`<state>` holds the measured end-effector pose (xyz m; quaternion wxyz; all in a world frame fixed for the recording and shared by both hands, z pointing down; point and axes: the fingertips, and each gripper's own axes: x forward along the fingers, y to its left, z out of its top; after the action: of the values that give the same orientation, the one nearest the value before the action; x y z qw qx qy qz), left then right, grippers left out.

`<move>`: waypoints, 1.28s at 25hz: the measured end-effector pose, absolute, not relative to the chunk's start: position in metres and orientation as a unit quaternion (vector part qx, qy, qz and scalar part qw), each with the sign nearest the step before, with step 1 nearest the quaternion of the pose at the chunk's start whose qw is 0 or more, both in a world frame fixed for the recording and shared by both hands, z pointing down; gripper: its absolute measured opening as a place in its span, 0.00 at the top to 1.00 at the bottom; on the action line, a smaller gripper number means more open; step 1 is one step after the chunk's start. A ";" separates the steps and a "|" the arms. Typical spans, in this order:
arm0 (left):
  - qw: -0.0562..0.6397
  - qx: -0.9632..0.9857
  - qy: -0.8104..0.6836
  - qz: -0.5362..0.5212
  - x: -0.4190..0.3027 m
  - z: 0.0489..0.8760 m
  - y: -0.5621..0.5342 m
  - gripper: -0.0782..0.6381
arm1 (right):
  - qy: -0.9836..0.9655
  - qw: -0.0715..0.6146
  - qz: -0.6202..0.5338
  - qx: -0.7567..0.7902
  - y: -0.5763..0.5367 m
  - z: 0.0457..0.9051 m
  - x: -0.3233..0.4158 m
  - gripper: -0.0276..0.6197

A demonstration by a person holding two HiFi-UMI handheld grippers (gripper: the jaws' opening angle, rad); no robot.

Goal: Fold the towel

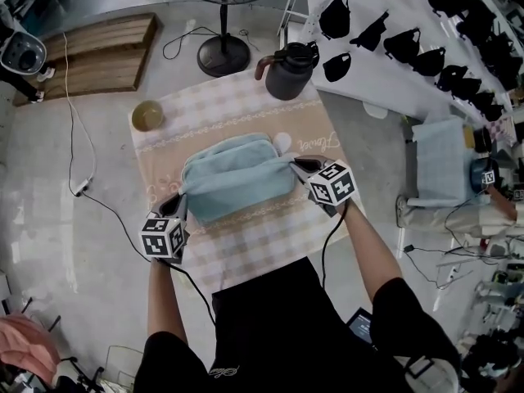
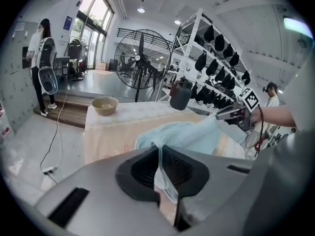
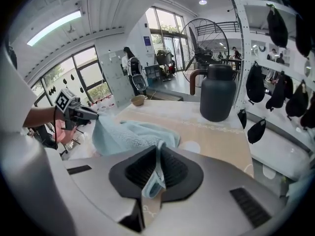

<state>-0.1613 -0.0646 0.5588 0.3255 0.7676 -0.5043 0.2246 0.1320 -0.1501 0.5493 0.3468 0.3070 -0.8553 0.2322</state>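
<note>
A light blue towel (image 1: 238,175) lies partly folded on a checked tablecloth (image 1: 270,244), its near edge lifted off the table and stretched between my two grippers. The left gripper (image 1: 179,198) is shut on the towel's near left corner (image 2: 162,173). The right gripper (image 1: 296,164) is shut on the near right corner (image 3: 156,173). In the left gripper view the towel (image 2: 189,134) runs across to the right gripper (image 2: 224,114). In the right gripper view the towel (image 3: 130,134) runs over to the left gripper (image 3: 91,114).
A dark jug (image 1: 288,70) stands at the table's far right, and a small tan bowl (image 1: 147,115) at its far left. Behind are a standing fan (image 1: 223,54), a wooden pallet (image 1: 90,53) and floor cables (image 1: 82,187). A white rack of black items (image 1: 426,39) runs along the right.
</note>
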 end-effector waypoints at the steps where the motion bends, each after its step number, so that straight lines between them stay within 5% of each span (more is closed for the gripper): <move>1: 0.324 0.767 -0.506 0.227 -0.163 0.560 -0.070 0.85 | -0.855 0.346 0.236 0.307 -0.156 0.551 0.130 0.92; 32: 0.354 0.713 -0.545 0.265 -0.198 0.626 -0.168 0.85 | -0.843 0.369 0.267 0.286 -0.268 0.620 0.092 0.91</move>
<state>-0.1982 -0.1683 0.6256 0.3536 0.7125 -0.5450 0.2651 0.0922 -0.2676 0.6197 0.3693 0.2864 -0.8429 0.2667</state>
